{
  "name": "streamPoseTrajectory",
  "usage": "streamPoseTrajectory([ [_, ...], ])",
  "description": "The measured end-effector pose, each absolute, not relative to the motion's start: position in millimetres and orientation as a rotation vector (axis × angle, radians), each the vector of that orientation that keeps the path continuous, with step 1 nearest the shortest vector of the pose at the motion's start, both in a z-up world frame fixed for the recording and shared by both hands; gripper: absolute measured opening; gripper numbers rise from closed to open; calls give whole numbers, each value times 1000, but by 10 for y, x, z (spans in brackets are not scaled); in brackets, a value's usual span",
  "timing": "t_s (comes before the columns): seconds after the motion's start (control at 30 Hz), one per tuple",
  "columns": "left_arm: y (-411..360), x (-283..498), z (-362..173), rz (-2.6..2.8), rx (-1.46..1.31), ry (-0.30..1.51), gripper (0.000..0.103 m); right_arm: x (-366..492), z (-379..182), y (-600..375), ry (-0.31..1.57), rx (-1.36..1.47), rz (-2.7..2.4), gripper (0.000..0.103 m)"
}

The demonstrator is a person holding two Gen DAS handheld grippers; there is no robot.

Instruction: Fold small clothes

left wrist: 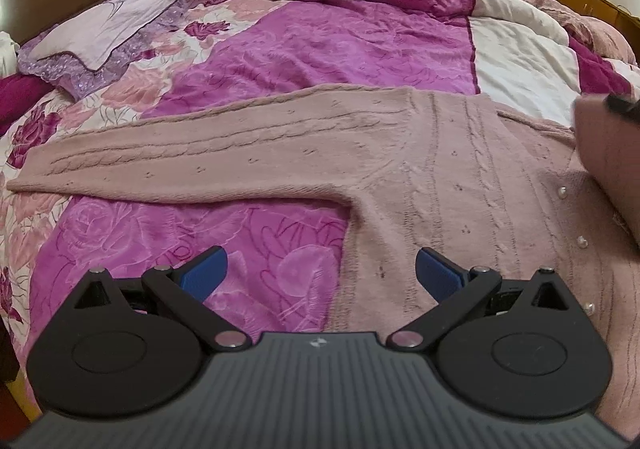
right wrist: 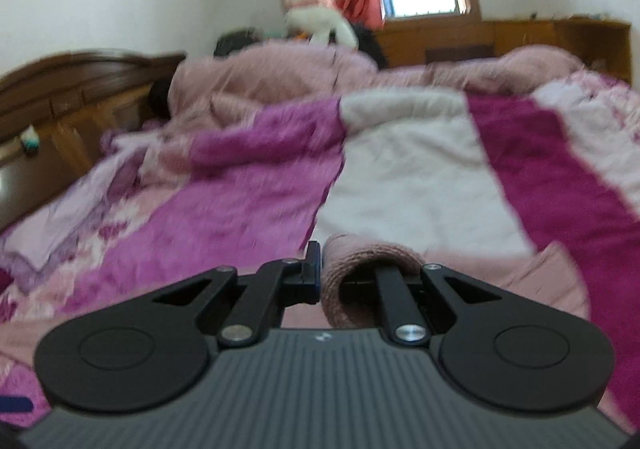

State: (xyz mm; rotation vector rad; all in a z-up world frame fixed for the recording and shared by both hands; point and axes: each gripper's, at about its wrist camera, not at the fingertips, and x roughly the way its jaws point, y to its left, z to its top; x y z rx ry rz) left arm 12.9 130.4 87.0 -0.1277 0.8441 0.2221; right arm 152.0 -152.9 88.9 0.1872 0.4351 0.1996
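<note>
A dusty-pink cable-knit cardigan (left wrist: pixel 440 169) with pearl buttons (left wrist: pixel 562 192) lies flat on the bed, its left sleeve (left wrist: pixel 180 157) stretched out to the left. My left gripper (left wrist: pixel 322 273) is open and empty, hovering just above the cardigan's side edge below the armpit. In the right wrist view my right gripper (right wrist: pixel 348 265) is shut on a bunched piece of the pink knit (right wrist: pixel 360 261) and holds it lifted above the bed. That lifted fabric shows at the right edge of the left wrist view (left wrist: pixel 608 153).
The bed is covered by a magenta, pink and white floral quilt (left wrist: pixel 320 45). A lilac pillow (left wrist: pixel 100 33) lies at the far left. A pink blanket (right wrist: pixel 280 77) is heaped at the head. A wooden headboard (right wrist: pixel 60 89) and wooden cabinets (right wrist: pixel 520 41) stand behind.
</note>
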Motion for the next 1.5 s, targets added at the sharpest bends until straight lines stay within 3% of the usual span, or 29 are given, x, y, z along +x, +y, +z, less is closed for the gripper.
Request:
streamPoseTrajectory([
  [0.23,1412,161,764,239,-154,871,103,1626,453,-1225,561,176,244,11],
  [0.4,1455,179,724,242,-167,879,103,1660,247,-1140,659,183,269,17],
  [0.43,1459,188,720,243,-168,880,103,1650,216,-1138,671,188,273,22],
  [0.5,1461,195,717,243,-169,882,103,1593,198,-1146,664,218,318,49],
  [0.57,1456,201,717,243,-168,882,103,1508,232,-1116,656,222,348,65],
  [0.6,1448,202,719,242,-166,882,103,1463,253,-1104,653,221,358,68],
  [1.0,1216,214,841,160,-120,846,103,844,587,-1570,628,257,383,69],
  [1.5,70,558,1103,-128,39,762,103,644,565,-2686,591,330,33,69],
])
